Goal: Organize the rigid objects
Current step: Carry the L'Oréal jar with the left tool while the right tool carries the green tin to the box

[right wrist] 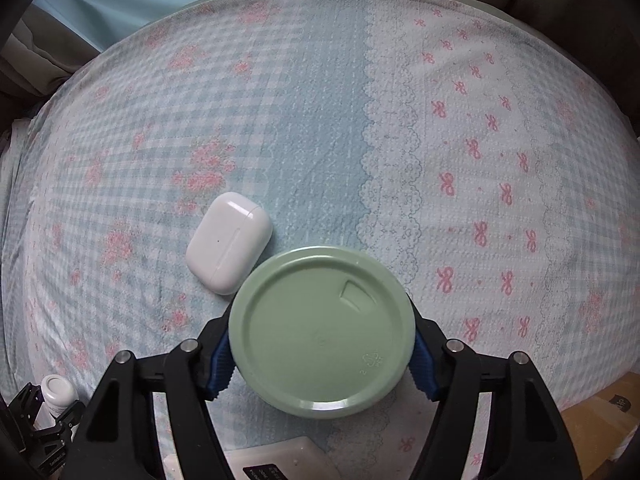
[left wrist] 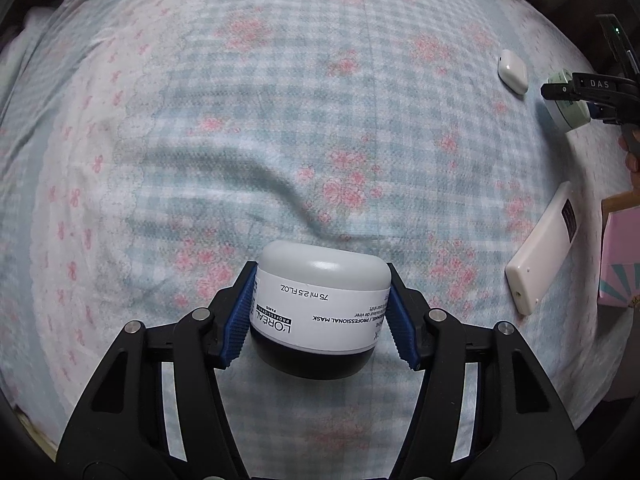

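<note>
1. Nearest the left wrist camera we find one white jar (left wrist: 320, 312) with a dark base and a pale domed lid. It carries a printed label that reads upside down from this view. It sits between the blue ribbed pads (left wrist: 239, 320) of the left gripper (left wrist: 322, 318), which are clamped against its two sides.
2. Nearest the right wrist camera we find one round green tin (right wrist: 322, 332), seen flat face on, with a small triangular dent in that face. The right gripper (right wrist: 320, 354) has its blue pads (right wrist: 424, 364) pressed on the tin's left and right edges, so it is gripped.
3. Whether either container rests on the cloth or is raised clear of it, we cannot tell.
4. One white earbud case (right wrist: 229, 243) lies closed on the cloth just beside the green tin, up and to its left. In the left view the same case (left wrist: 512, 71) lies near the right gripper.
5. One flat white rectangular device (left wrist: 540, 250) lies on the cloth well to the right of the white jar.
6. One pink box (left wrist: 622, 260) shows at the right edge, beside that device.
7. All items lie on one bedsheet (left wrist: 200, 140), blue gingham with pink flowers and bows.
</note>
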The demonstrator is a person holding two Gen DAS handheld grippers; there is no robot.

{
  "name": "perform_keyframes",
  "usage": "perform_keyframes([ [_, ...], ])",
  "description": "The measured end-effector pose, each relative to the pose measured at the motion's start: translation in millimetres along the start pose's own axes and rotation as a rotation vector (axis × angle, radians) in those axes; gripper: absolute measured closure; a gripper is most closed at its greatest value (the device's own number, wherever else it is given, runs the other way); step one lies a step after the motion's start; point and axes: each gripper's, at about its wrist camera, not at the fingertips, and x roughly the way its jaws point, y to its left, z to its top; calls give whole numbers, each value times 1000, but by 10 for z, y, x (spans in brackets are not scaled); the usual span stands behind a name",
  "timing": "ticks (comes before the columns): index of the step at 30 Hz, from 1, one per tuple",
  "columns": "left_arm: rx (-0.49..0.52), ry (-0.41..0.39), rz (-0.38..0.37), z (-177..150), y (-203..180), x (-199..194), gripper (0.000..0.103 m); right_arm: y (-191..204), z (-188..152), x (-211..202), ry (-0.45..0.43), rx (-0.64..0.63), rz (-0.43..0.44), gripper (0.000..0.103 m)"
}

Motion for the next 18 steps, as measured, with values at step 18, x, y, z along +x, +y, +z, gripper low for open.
perform_keyframes([
  [18, 44, -161, -83, -184, -119, -1487, 47, 497, -762, -1725, -116, 12, 48, 37],
])
